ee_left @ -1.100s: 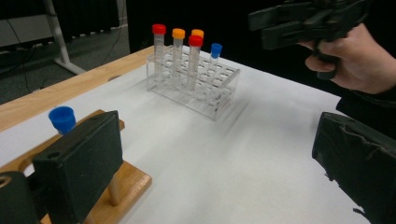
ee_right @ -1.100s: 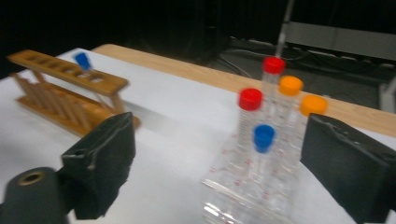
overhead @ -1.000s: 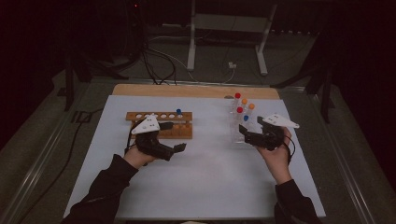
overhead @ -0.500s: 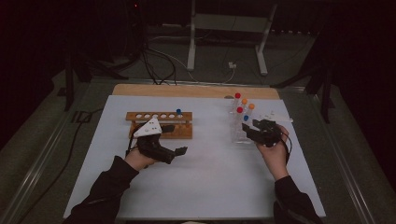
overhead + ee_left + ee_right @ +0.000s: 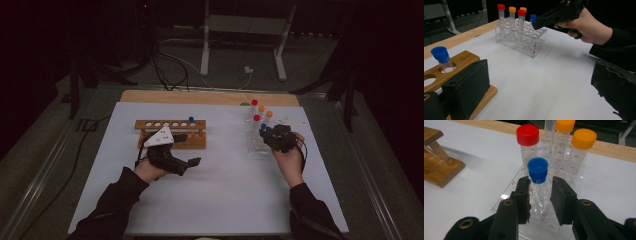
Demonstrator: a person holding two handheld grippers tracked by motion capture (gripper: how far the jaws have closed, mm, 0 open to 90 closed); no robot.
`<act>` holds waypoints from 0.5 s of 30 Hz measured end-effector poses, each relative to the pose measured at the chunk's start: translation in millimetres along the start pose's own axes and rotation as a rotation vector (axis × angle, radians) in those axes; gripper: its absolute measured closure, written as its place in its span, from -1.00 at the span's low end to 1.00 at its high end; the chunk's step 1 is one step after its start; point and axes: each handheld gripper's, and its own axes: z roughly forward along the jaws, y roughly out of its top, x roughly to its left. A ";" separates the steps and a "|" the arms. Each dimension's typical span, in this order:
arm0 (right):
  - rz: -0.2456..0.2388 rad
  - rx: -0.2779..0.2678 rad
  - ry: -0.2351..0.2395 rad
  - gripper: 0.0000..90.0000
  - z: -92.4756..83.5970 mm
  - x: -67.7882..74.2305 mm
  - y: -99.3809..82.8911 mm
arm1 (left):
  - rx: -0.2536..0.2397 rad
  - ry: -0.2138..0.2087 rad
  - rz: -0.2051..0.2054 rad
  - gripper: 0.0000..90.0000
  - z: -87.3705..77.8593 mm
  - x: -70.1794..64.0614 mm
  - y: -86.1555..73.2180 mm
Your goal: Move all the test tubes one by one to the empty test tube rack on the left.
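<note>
Broadly, everything sits on the white table (image 5: 220, 200), and the clear rack (image 5: 524, 41) serves as the landmark, standing well to the right of the wooden rack (image 5: 172, 134) in the high view. The wooden one already carries a single blue-capped tube (image 5: 442, 57) in one of its holes, with the other holes bare, so it looks like the place where tubes are being gathered.

Beside that wooden rack, far from the clear rack, the left gripper (image 5: 182, 162) rests low by the table with its jaws standing wide apart and nothing between them; it seems parked there, perhaps to steady the wooden rack or wait its turn.

At the near edge of the clear rack the right gripper (image 5: 540, 195) reaches in level, its jaws having just been closing around the blue-capped tube (image 5: 537, 173) that stands upright in a front hole. In the right gripper view the pads flank the tube just under its cap, with slim gaps visible on both sides, so I judge it not yet clamped.

Behind it in the same rack stand the red-capped tube (image 5: 527, 141) and two orange-capped tubes (image 5: 583, 142), left upright and clear of the jaws.
</note>
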 end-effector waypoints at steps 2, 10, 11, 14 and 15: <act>0.001 0.008 -0.005 0.58 2.9 -0.3 -0.3 | 0.001 0.000 -0.001 -0.94 -0.1 0.2 -0.1; -0.005 0.005 -0.020 0.70 5.4 0.2 0.2 | 0.005 -0.001 -0.001 -0.94 0.1 0.4 -0.5; -0.008 0.004 -0.022 0.70 4.9 0.5 0.6 | 0.008 -0.001 0.001 -0.94 0.2 0.4 -0.5; -0.018 -0.014 -0.028 0.70 0.4 1.9 2.6 | 0.005 -0.005 0.000 -0.94 -0.1 0.2 0.1; -0.023 -0.020 -0.028 0.70 -1.7 2.2 3.8 | 0.005 -0.005 0.000 -0.94 -0.1 0.2 0.1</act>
